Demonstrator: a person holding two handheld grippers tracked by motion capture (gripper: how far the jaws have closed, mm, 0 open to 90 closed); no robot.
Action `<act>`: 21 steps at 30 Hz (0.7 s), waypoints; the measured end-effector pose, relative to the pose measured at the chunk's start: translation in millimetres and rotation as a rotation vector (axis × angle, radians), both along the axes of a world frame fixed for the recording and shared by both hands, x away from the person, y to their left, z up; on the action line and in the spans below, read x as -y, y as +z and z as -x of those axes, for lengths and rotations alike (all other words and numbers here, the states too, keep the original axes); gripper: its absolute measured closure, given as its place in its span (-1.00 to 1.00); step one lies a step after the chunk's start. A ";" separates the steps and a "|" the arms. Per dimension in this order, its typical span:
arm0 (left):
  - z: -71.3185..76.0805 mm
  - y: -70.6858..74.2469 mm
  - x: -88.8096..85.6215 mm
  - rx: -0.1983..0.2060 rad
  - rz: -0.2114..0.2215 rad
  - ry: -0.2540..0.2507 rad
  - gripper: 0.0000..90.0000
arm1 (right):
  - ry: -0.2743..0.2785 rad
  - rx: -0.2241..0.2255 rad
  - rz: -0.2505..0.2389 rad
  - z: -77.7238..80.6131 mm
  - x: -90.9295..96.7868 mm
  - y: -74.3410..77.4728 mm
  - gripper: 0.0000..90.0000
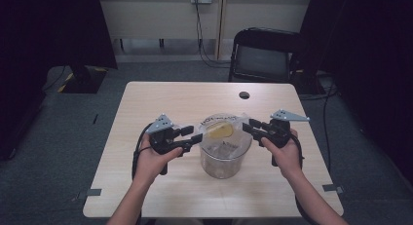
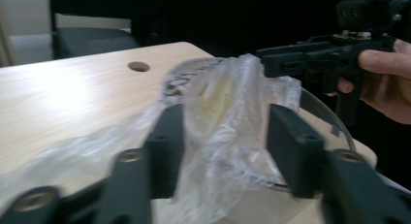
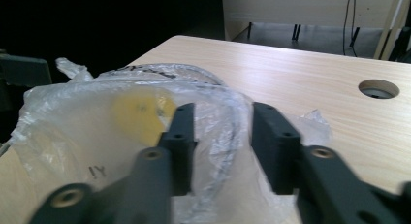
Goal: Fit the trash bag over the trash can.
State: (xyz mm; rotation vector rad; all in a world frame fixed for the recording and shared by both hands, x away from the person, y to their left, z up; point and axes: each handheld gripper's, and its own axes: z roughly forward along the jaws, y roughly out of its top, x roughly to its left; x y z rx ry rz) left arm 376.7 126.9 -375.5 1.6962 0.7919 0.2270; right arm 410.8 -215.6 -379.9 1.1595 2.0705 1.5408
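A clear plastic beaker (image 1: pixel 221 161) stands at the middle of the table, lined with a crumpled clear bag (image 1: pixel 229 119) that spills over its rim. A yellow piece (image 1: pixel 220 131) shows inside the bag. My left gripper (image 1: pixel 197 134) is at the beaker's left rim and my right gripper (image 1: pixel 246 126) at its right rim, both pointing inward. In the left gripper view the jaws (image 2: pixel 225 117) stand apart with loose bag film (image 2: pixel 228 88) between them. In the right gripper view the jaws (image 3: pixel 220 117) are apart over the bag (image 3: pixel 87 132) and the beaker rim (image 3: pixel 160 69).
The light wooden table (image 1: pixel 160 98) has a round cable hole (image 1: pixel 244 95) near its far edge. A black chair (image 1: pixel 263 54) stands behind the table, with cables and a wall socket beyond. Dark curtains flank both sides.
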 end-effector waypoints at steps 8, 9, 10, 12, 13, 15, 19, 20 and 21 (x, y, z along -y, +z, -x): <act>2.3 0.7 3.4 -0.028 -0.036 -0.031 0.86 | 0.001 -0.016 -0.025 1.5 6.4 0.1 0.74; 2.8 1.2 3.6 -0.030 -0.041 -0.035 0.92 | 0.000 -0.019 -0.033 2.3 8.0 0.6 0.76; 3.7 1.5 4.1 -0.031 -0.044 -0.036 0.94 | -0.001 -0.015 -0.040 3.2 9.2 0.7 0.78; 5.5 2.0 5.0 -0.036 -0.047 -0.040 0.99 | -0.003 -0.010 -0.040 6.3 10.4 1.5 0.80; 6.8 2.8 4.8 -0.032 -0.061 -0.042 0.99 | -0.002 -0.005 -0.044 8.1 11.0 2.0 0.80; 9.8 3.4 5.0 -0.030 -0.062 -0.047 1.00 | 0.001 0.003 -0.047 12.3 12.0 3.6 0.79; 15.1 0.1 2.5 -0.050 -0.052 -0.049 1.00 | -0.003 0.011 -0.049 20.9 14.5 4.0 0.76; 16.6 -0.9 1.8 -0.053 -0.048 -0.045 1.00 | -0.006 0.011 -0.051 22.8 15.1 3.5 0.74; 17.9 -1.8 1.2 -0.055 -0.040 -0.045 1.00 | -0.007 0.011 -0.049 24.4 15.5 2.5 0.70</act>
